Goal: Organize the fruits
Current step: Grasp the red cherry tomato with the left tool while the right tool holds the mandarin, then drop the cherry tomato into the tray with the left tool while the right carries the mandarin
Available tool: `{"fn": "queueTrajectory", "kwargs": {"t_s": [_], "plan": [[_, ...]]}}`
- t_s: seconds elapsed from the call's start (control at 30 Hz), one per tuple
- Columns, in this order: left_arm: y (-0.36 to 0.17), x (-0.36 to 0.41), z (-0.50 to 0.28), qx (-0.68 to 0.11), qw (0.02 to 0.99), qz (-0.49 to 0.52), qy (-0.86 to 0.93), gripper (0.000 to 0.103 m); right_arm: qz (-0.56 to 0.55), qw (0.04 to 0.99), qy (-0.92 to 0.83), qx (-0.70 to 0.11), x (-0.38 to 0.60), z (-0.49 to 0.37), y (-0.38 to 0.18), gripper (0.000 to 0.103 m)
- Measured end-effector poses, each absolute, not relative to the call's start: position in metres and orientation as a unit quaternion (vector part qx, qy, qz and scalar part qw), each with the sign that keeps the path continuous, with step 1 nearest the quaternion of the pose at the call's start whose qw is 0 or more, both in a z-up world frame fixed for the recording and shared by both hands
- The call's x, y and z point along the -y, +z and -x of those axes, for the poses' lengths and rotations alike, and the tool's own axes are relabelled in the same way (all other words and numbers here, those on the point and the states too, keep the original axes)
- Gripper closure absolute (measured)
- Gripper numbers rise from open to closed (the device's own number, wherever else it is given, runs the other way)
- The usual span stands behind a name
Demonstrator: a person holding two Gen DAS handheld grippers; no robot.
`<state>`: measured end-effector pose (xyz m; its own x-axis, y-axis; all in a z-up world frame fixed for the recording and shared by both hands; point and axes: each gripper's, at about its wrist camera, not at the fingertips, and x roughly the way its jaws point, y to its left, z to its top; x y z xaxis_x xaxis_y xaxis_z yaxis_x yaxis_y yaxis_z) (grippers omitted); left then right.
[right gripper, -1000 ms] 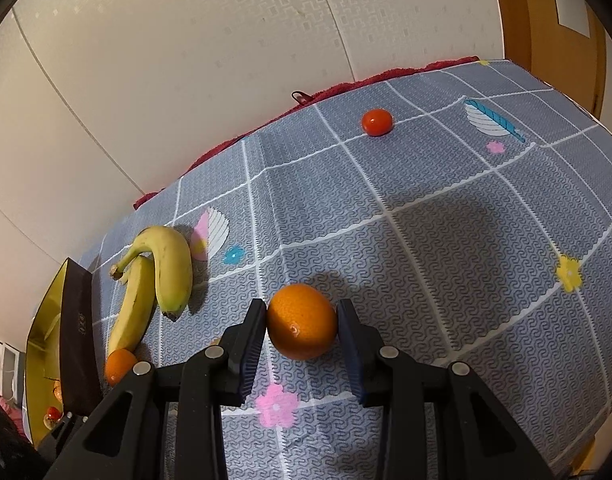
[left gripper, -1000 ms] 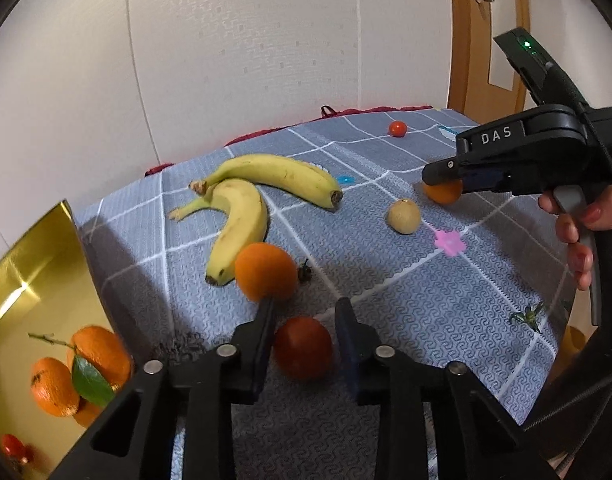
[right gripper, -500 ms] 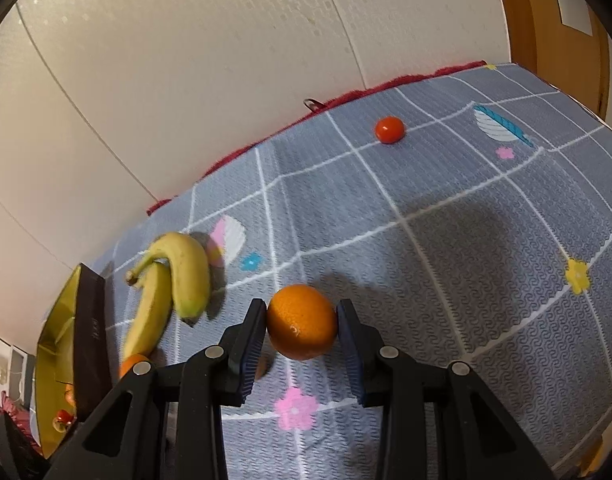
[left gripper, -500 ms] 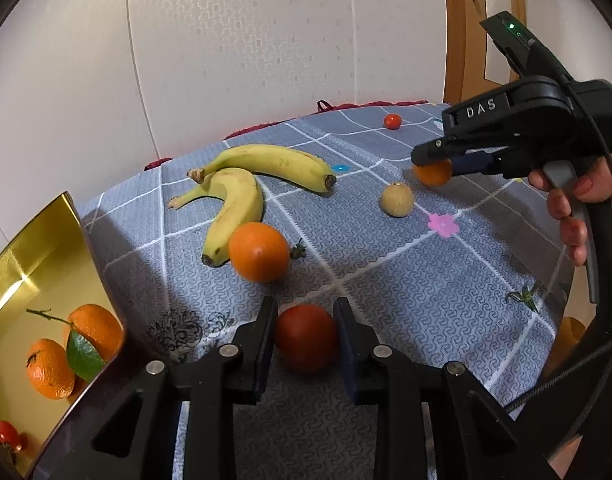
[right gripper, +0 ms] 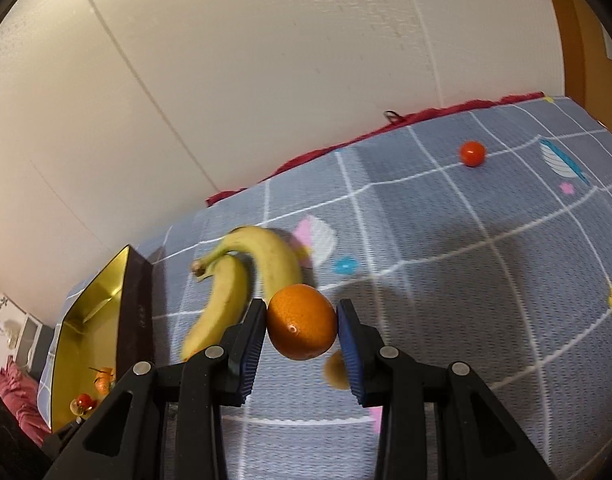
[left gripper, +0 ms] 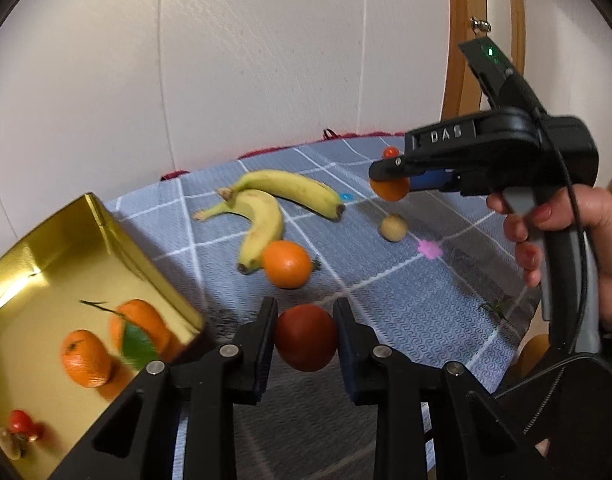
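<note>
Left wrist: bananas [left gripper: 265, 208] curve toward tray [left gripper: 105, 236].

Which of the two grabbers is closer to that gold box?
Left. The left gripper, clamping a red fruit, sits right beside the gold box. The right gripper, holding an orange, is farther off, beyond the bananas.

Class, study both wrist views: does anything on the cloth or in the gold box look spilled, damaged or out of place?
Nothing looks spilled or damaged. Fruit simply lies unsorted: two bananas, an orange, a small brownish fruit and a small red fruit still sit loose on the cloth, outside the gold box.
</note>
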<state>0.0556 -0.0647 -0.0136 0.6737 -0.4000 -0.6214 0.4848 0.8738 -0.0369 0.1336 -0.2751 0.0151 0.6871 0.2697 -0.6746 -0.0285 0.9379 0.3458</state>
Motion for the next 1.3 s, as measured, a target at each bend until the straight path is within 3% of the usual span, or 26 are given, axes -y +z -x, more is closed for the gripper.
{"fn": "queueTrajectory", "kwargs": {"t_s": [0.8,1.13,1.3], "plan": [[0.03,-0.035,-0.059,-0.305,0.93,-0.019,-0.204,0.074,-0.121,0.904,0.157,-0.378,0.207,-0.135,0.022,0.067],[0.01,-0.096,-0.079,-0.35,0.928,0.065,-0.11,0.074,-0.088,0.901,0.201,-0.374,0.162,-0.131,0.022,0.067],[0.001,-0.098,-0.078,-0.37,0.924,0.047,-0.088,0.074,-0.065,0.899,0.224,-0.372,0.135,-0.125,0.023,0.067]]}}
